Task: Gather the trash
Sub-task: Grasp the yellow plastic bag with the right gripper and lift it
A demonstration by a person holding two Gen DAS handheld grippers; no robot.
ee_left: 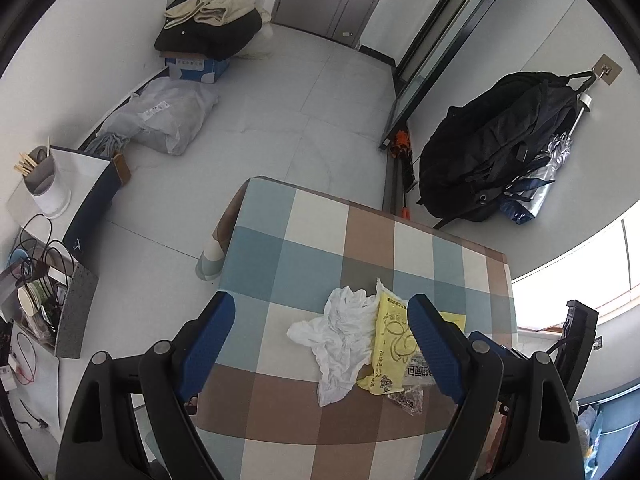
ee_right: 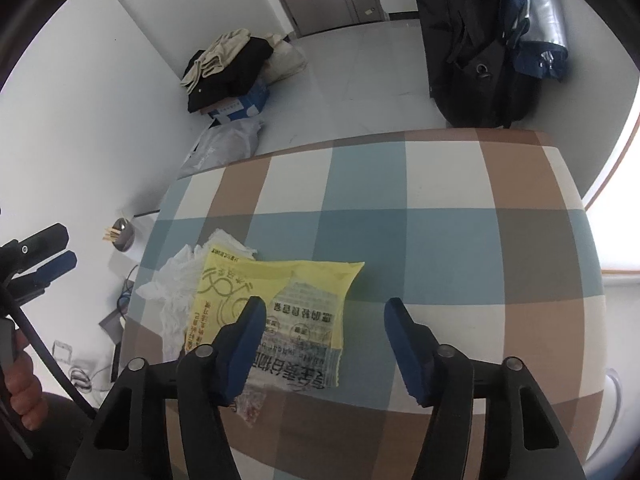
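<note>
A crumpled white tissue (ee_left: pixel 340 332) (ee_right: pixel 172 288) and a yellow printed wrapper (ee_left: pixel 390 344) (ee_right: pixel 280 280) lie together on the checked tablecloth (ee_left: pixel 304 256) (ee_right: pixel 440 240). A small clear wrapper with reddish bits (ee_left: pixel 408 396) (ee_right: pixel 250 400) sits at their near edge. My left gripper (ee_left: pixel 322 308) hangs open above the tissue, which shows between its blue fingers. My right gripper (ee_right: pixel 324 308) is open over the wrapper's right end, its left finger (ee_right: pixel 244 344) overlapping the wrapper; I see no pinch. The left gripper (ee_right: pixel 52 264) also shows at the right wrist view's left edge.
A black backpack (ee_left: pixel 492 152) and a silver umbrella (ee_left: pixel 556 156) hang on the wall beyond the table. On the floor are clothes piled on a box (ee_left: pixel 208 24) and a plastic bag (ee_left: pixel 168 116). A chopstick holder (ee_left: pixel 44 184) and cables crowd the left side. A hand (ee_right: pixel 24 392) holds the left gripper.
</note>
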